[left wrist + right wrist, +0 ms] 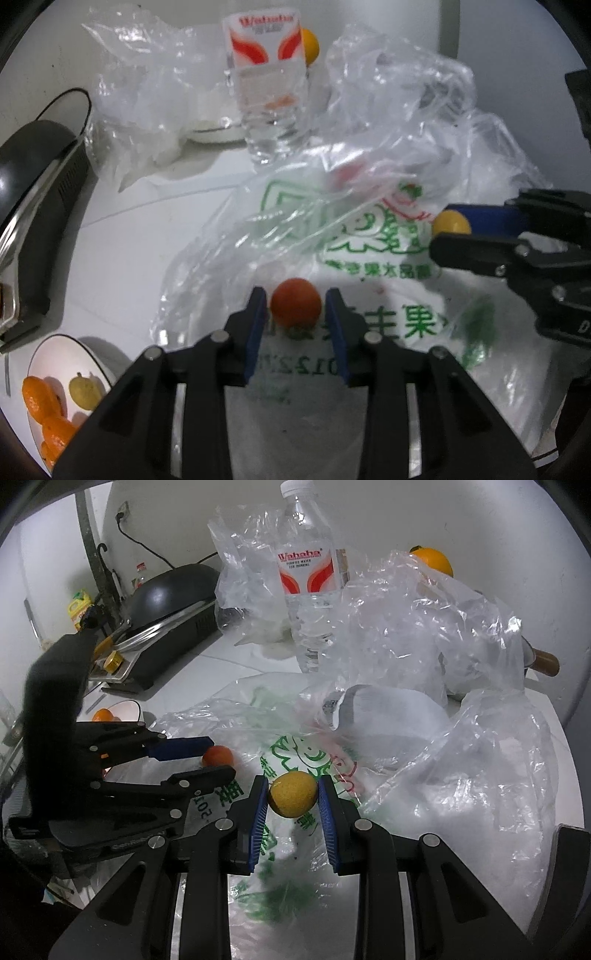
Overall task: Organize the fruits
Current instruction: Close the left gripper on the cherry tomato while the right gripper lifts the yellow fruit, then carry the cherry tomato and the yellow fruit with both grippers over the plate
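A small red-orange fruit (295,306) lies on a printed plastic bag (373,325) between the blue pads of my left gripper (295,295). A thin gap shows on each side of the fruit, so that gripper is open around it. In the right wrist view the same fruit (218,756) sits between the left gripper's (221,757) fingers. My right gripper (293,786) is shut on a small yellow fruit (293,794) just above the bag (295,746). From the left wrist view, the right gripper (443,230) and yellow fruit (451,222) are at the right.
A white plate (55,341) at lower left holds orange pieces and a yellow fruit. A water bottle (308,572) stands behind crumpled clear bags (424,627). A large orange (434,559) sits at the back. A black cooker (166,598) is at the left.
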Available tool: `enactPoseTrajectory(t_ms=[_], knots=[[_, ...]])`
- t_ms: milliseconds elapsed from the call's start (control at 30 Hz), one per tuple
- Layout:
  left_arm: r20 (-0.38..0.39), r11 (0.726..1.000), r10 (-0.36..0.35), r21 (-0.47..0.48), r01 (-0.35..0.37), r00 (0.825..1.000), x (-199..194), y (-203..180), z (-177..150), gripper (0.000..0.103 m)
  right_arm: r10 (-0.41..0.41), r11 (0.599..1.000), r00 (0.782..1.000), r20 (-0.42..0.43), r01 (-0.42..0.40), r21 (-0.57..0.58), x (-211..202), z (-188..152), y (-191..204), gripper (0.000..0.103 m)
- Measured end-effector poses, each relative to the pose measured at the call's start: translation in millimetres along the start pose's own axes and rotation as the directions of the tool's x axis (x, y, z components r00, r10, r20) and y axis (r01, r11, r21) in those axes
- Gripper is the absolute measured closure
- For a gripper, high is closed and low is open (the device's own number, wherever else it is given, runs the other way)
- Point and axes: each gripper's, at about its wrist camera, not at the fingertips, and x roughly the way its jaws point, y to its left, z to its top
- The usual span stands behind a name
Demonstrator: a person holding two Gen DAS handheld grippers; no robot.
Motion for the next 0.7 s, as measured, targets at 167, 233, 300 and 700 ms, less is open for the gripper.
enactPoseTrajectory(t_ms=[167,233,300,700], knots=[[0.028,1.0,-0.024,0.014,0.024,0.999,0,-1,0,0.073,-0.006,1.0,1.0,-0.001,0.006,0.005,0,1,-1,0.074],[0.042,0.999,-0.03,0.021,0.029,0.999,-5,-4,-1,0.074,-0.009,1.0,1.0,0.0,0.009,0.003,0,2,0,0.074],[0.056,0.999,-0.035,0.028,0.034,0.998,-12,-7,-2,0.074,-0.012,1.0,1.0,0.002,0.012,-0.002,-2,2,3,0.074],[0.147,0.998,-0.063,0.028,0.059,0.987,-69,-9,-20,0.074,-0.032,0.998,0.999,0.032,0.034,-0.05,-27,6,37,0.074]])
